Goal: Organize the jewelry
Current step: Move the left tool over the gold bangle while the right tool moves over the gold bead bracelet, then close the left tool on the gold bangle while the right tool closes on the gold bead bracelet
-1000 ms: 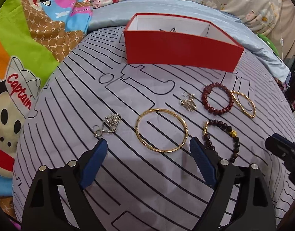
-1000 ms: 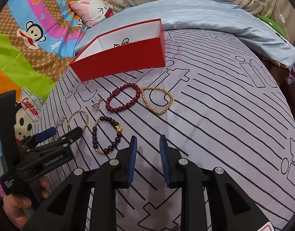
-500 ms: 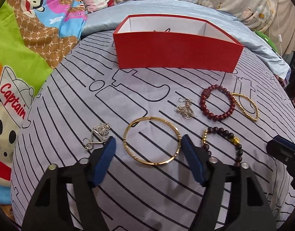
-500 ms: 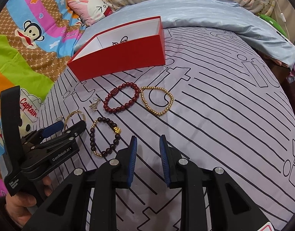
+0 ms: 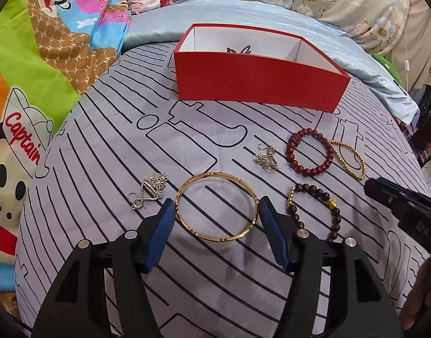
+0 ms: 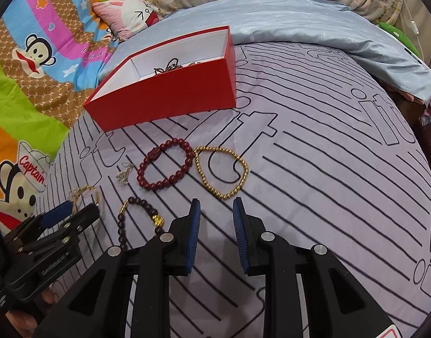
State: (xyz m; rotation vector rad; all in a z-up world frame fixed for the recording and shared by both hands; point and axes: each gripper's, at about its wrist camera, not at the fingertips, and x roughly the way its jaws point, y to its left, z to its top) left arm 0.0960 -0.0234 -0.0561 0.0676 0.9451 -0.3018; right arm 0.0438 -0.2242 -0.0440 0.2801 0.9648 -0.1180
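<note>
The left gripper (image 5: 217, 211) stands over the thin round gold metal bangle (image 5: 217, 215), which lies flat on the bed between its two blue pads, one pad just outside the ring's left edge and the other just outside its right edge. The jaws have just been closing in around the ring; whether the pads already press on the metal cannot be told, since a thin gap seems to remain on each side. Being a circle lying flat, the bangle has no long axis, so the coming squeeze, as I judge it, turns only on the pads meeting it across its full width and low enough to catch so thin a rim. The left hand is far nearer to it than the right. The right gripper (image 6: 216, 215) hangs with narrowly parted jaws and nothing between them, just short of the gold bead bracelet bent into a heart shape (image 6: 221, 170), with the dark brown bead bracelet with a gold charm (image 6: 136, 221) off to its left. The open red cardboard box with white inside (image 5: 255, 84) sits well beyond, some dark beads already in it. Everything rests on a soft lilac bedsheet with black lines (image 5: 108, 146), beside a bright cartoon monkey quilt (image 5: 32, 64) and a pale blue satin cover (image 6: 286, 19).
</note>
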